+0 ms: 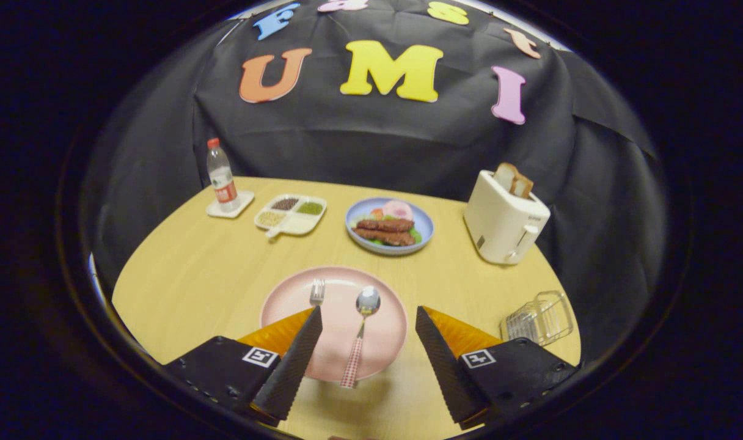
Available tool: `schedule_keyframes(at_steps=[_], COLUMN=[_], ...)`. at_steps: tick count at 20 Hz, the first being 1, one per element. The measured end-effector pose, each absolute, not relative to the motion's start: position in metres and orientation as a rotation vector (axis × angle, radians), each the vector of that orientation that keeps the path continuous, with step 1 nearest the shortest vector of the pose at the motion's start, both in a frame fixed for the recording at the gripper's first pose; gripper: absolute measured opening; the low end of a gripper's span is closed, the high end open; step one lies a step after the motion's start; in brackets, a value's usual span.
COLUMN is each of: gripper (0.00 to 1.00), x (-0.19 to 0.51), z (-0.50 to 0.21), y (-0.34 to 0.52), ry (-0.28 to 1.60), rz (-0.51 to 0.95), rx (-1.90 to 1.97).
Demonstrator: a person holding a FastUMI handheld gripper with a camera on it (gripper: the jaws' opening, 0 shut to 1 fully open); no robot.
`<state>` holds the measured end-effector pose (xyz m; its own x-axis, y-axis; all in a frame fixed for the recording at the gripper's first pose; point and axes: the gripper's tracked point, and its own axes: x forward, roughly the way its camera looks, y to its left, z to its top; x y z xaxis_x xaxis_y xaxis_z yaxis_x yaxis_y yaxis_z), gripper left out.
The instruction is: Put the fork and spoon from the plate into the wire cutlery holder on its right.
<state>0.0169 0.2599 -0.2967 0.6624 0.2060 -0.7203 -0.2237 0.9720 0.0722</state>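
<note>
A pink plate (298, 302) lies on the wooden table just ahead of my fingers. A spoon (363, 324) with a checked red-and-white handle lies on it, bowl pointing away, running down between the two fingers. The fork (317, 291) lies to its left; its tines show, and its handle is hidden behind my left finger (292, 360). My gripper (366, 315) is open, hovering above the plate's near half, with nothing held. The wire cutlery holder (539, 318) sits to the right of the plate, beyond my right finger (448, 360).
A blue plate of food (408, 244) stands beyond the pink plate. A white toaster (503, 226) with bread is at the back right. A divided tray of grains (291, 214) and a water bottle (221, 177) on a coaster stand at the back left.
</note>
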Motion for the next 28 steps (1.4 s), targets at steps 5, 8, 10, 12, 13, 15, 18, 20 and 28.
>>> schedule_keyframes(at_steps=[5, 8, 10, 12, 13, 15, 18, 20, 28], gripper=[0.76, 0.58, 0.47, 0.34, 0.25, 0.15, 0.09, 0.08, 0.02], x=[0.011, 0.012, 0.01, 0.009, 0.007, 0.011, 0.007, 0.006, 0.003], z=[-0.351, -0.369, -0.38, -0.388, -0.388, -0.386, -0.375, -0.356, -0.321], y=[0.27, 0.273, 0.275, 0.277, 0.279, 0.279, 0.285, 0.282, 0.261], ry=[0.952, 1.013, 1.052, 1.088, 1.101, 1.094, 1.083, 1.052, 1.022], rz=[0.258, 0.259, 0.251, 0.228, 0.225, 0.221, 0.234, 0.238, 0.233], rx=[-0.022, -0.014, -0.002, 0.012, 0.029, 0.025, 0.043, 0.027, 0.025])
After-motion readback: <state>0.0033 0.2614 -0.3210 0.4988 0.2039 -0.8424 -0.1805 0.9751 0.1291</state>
